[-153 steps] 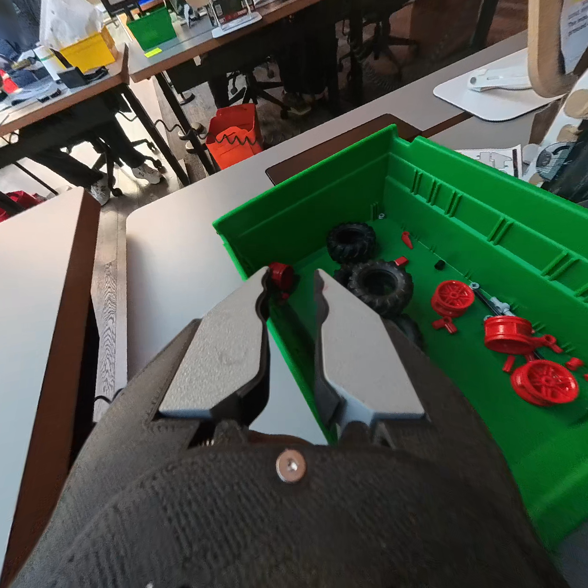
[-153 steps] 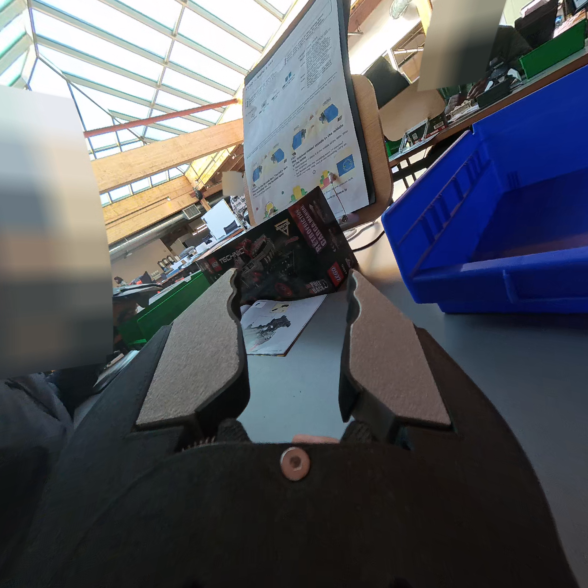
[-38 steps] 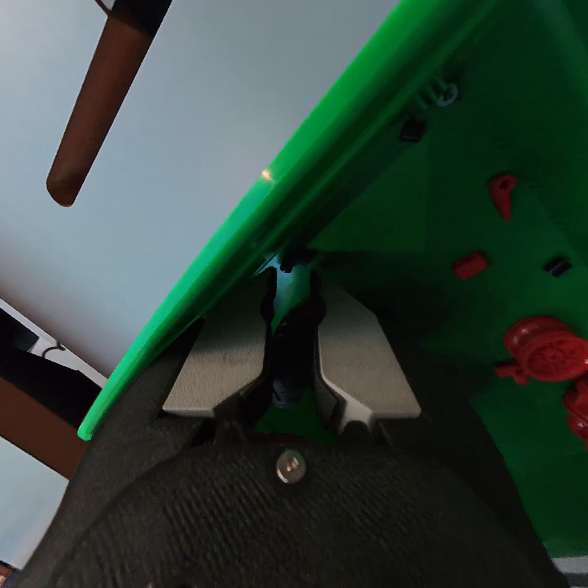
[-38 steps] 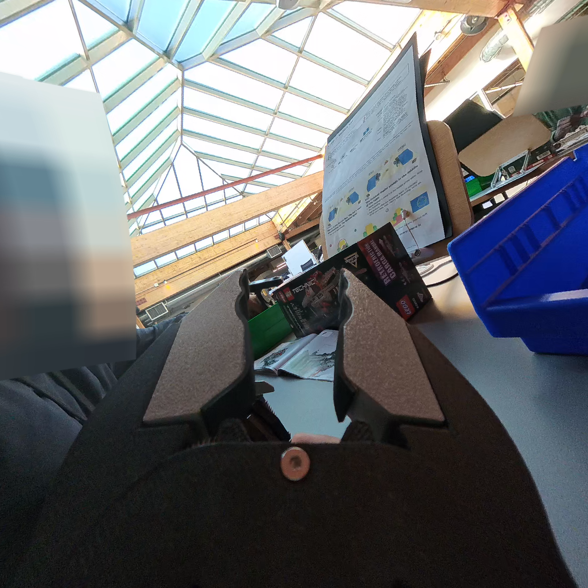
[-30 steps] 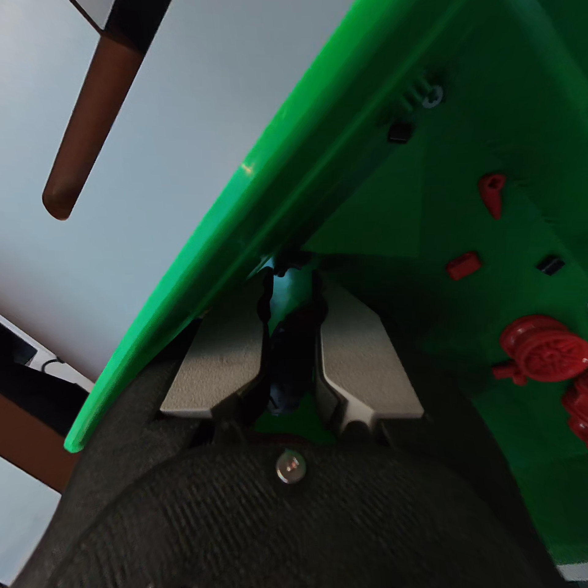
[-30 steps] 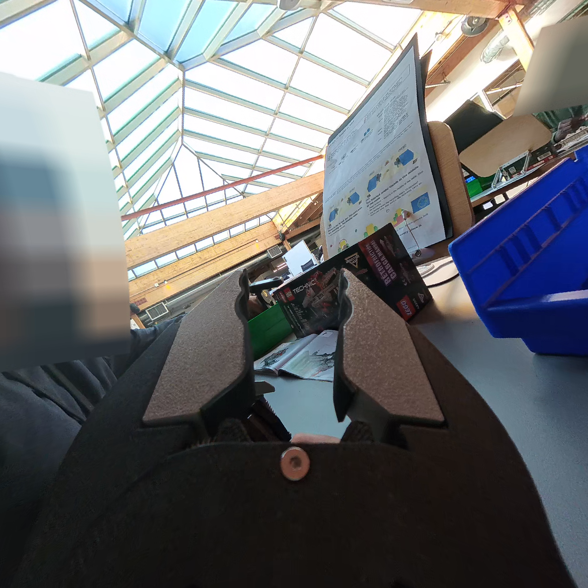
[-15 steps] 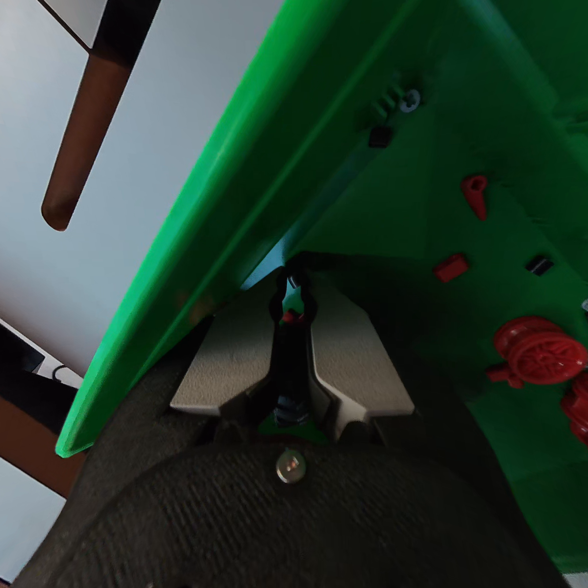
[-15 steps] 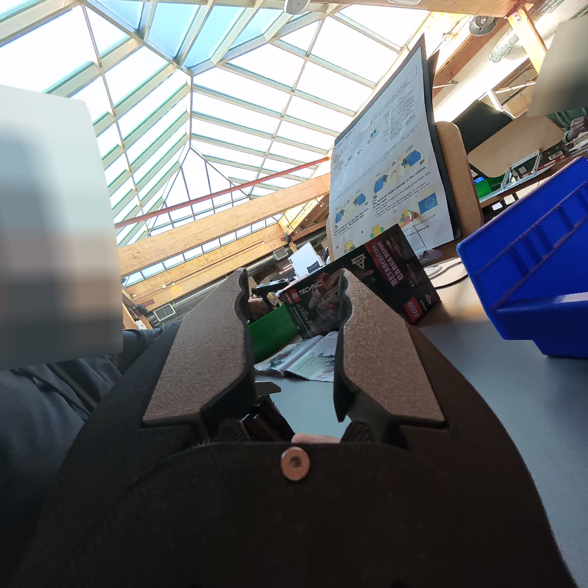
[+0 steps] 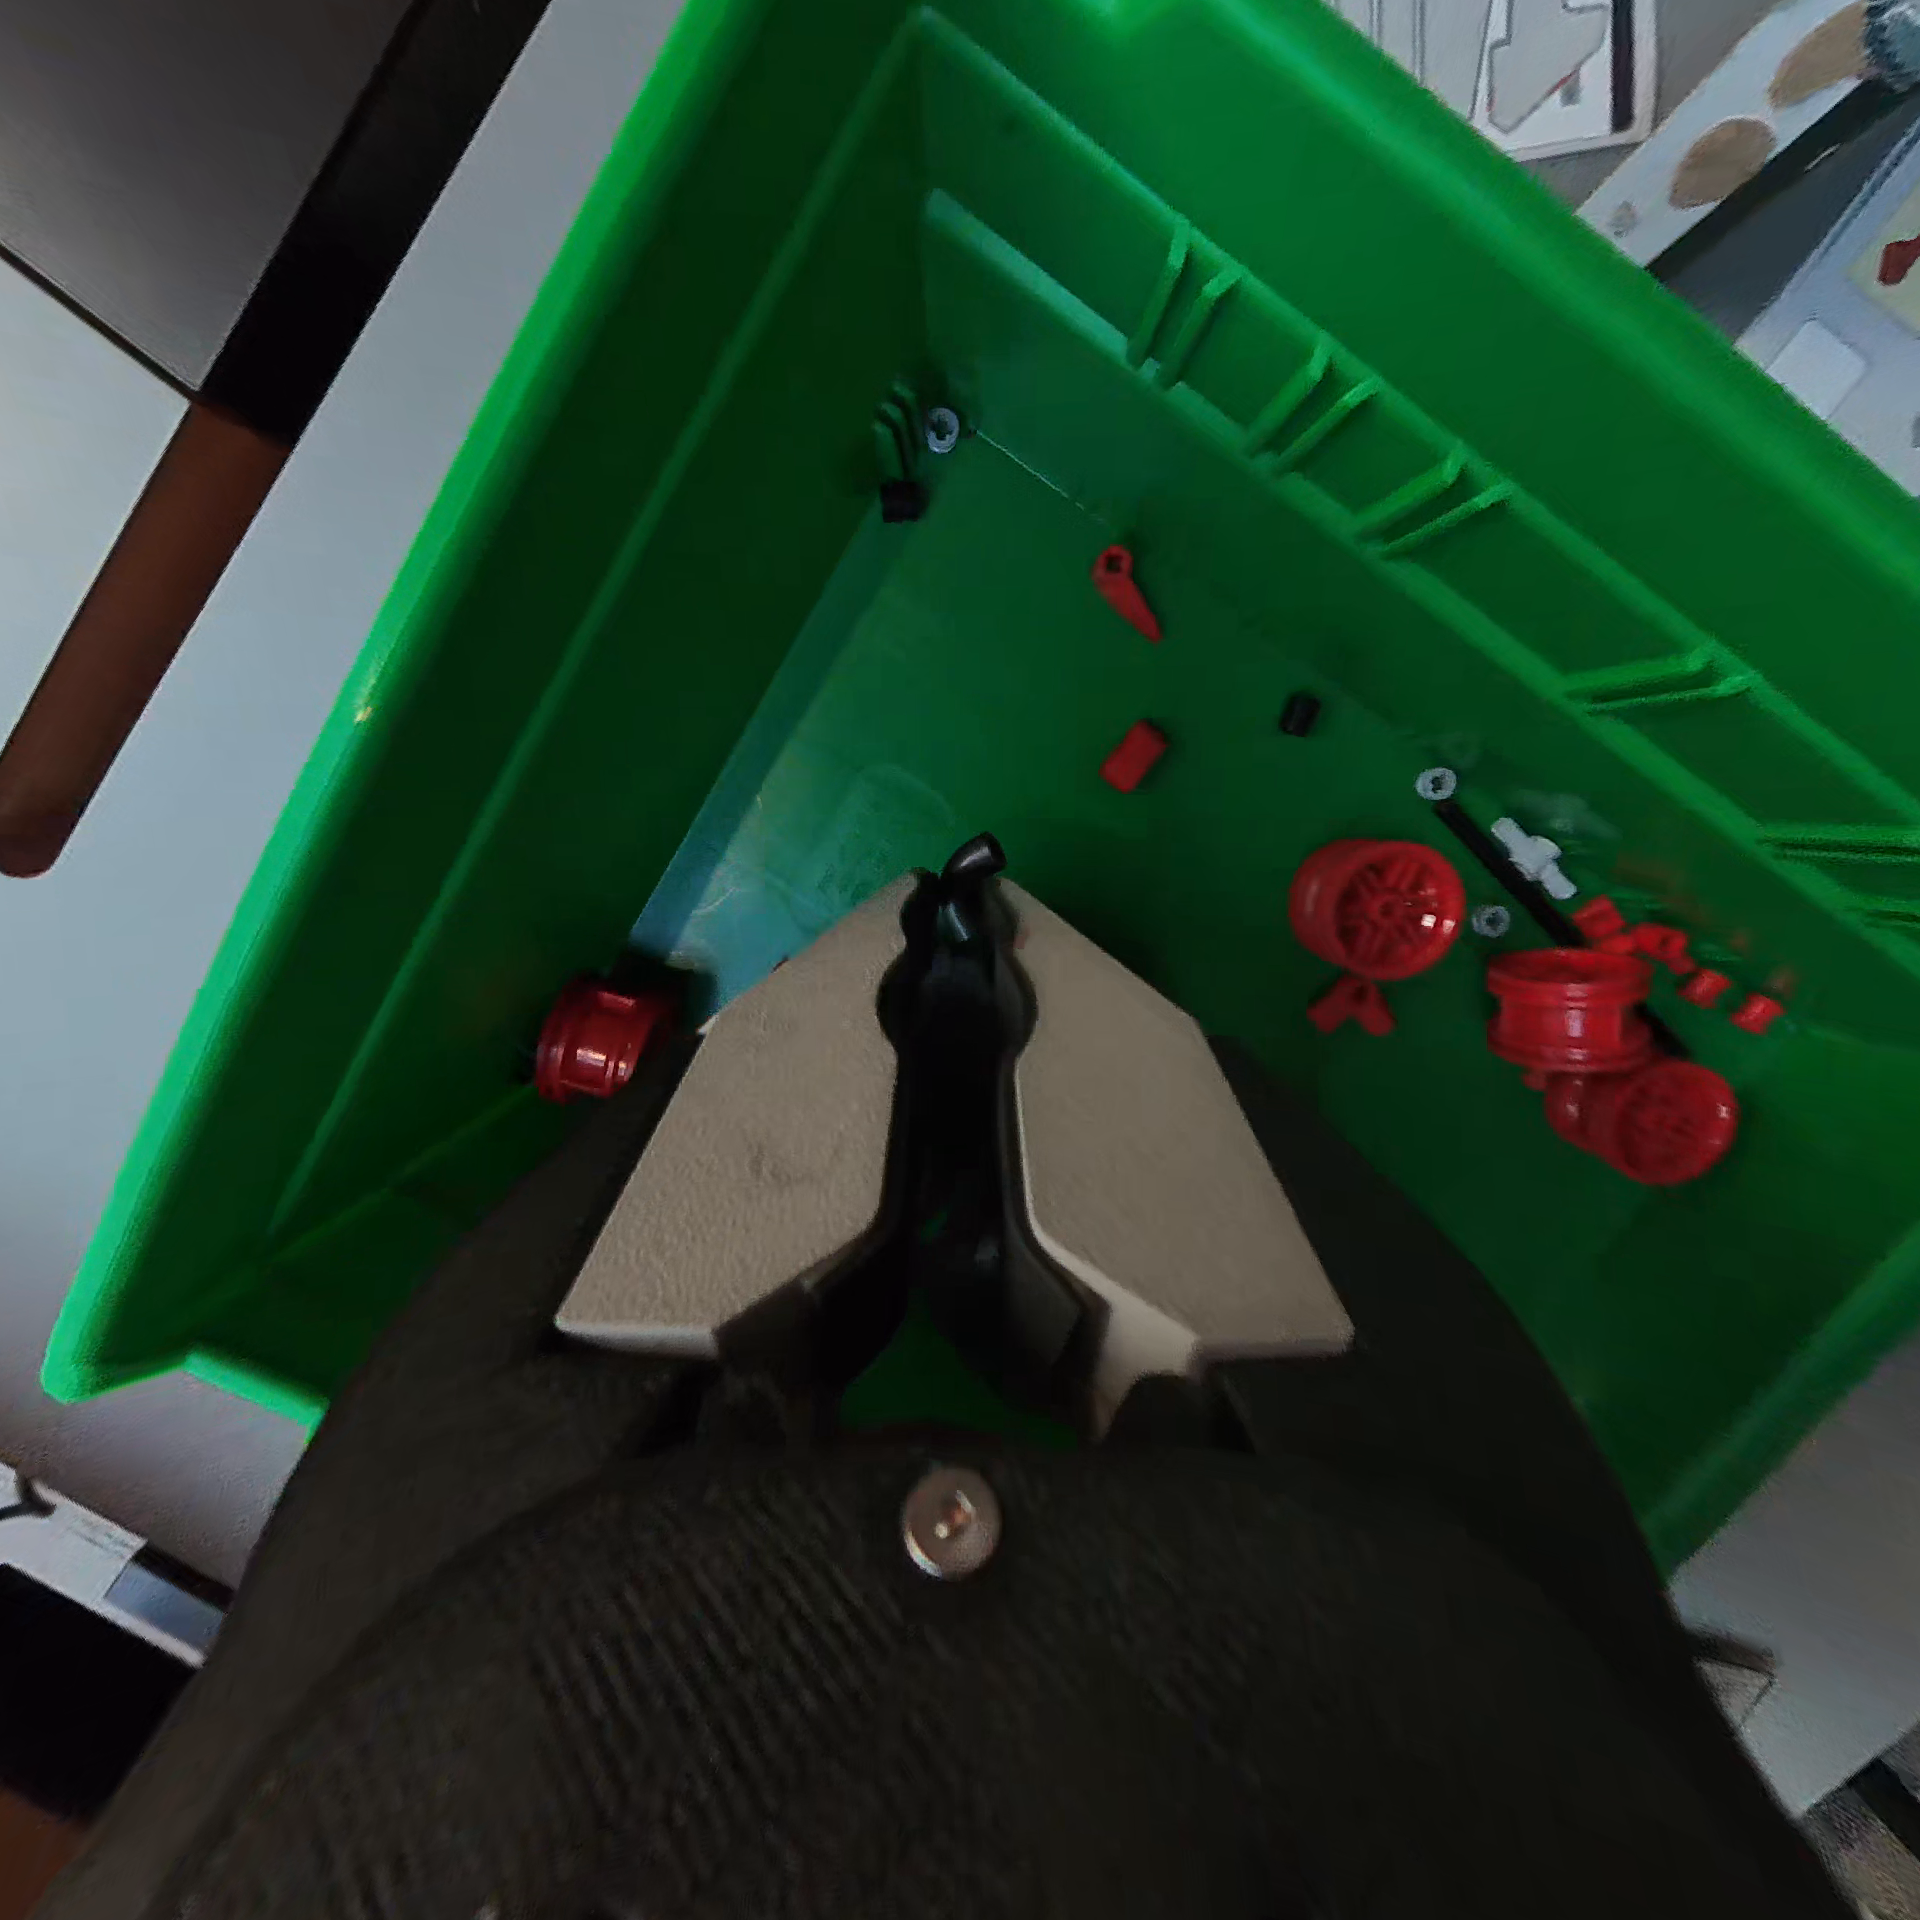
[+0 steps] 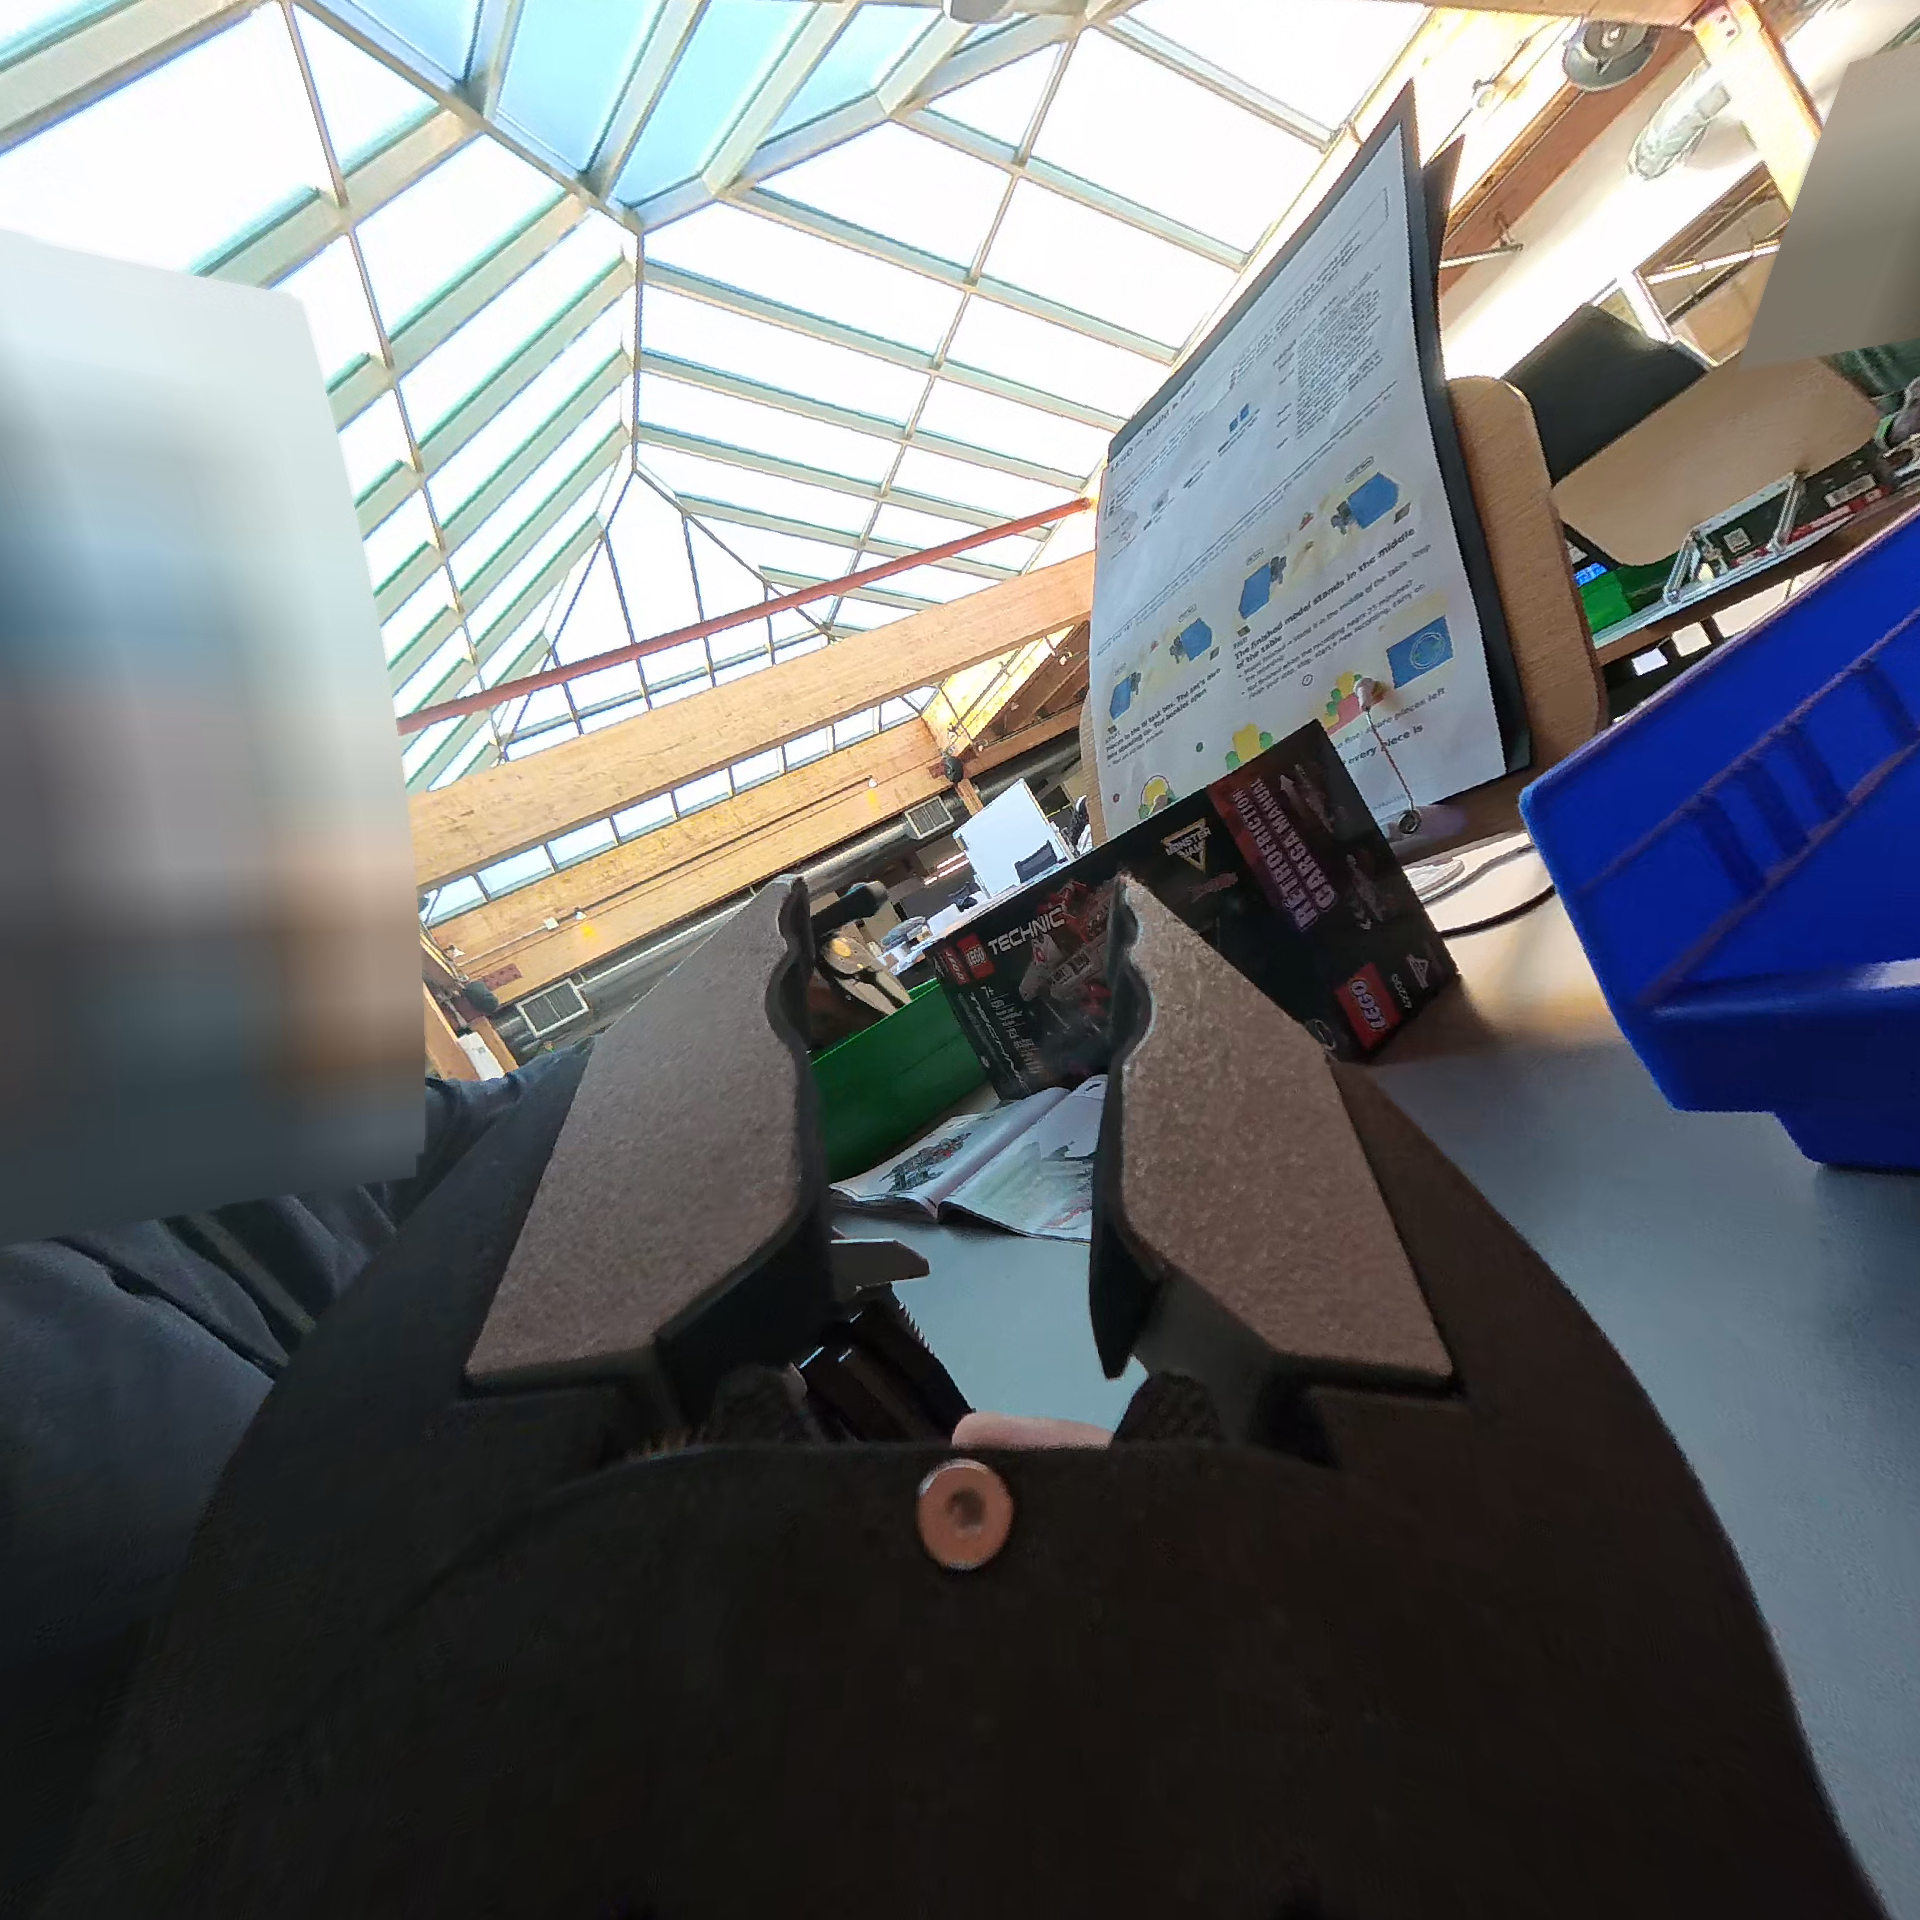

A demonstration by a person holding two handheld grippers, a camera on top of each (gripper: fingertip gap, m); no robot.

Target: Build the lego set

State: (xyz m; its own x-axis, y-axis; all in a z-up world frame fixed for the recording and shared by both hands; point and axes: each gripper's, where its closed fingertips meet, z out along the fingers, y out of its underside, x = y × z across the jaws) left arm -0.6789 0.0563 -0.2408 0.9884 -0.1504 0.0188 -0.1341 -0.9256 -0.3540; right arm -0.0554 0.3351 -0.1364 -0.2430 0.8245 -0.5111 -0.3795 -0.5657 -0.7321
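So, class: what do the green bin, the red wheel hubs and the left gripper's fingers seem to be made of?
Green bin: moulded plastic, glossy, with ribbed walls. Red wheel hubs: hard plastic, smooth, with moulded spokes. Left gripper fingers: grey faces with a matt, grainy texture, perhaps cast metal or printed plastic; the look leaves it open.

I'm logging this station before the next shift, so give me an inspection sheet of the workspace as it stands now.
Surface: grey table, bare in front of the right gripper.
Job's things: green bin holding red wheel hubs, small red pieces and a red connector by its wall; blue bin; set box; open instruction booklet.
Clutter: nothing seen.
Grippers: left gripper in the green bin, jaws shut on a small black piece; right gripper open, holding nothing.
Cables: thin cable behind the box.
Surroundings: propped instruction sheet, glass roof.
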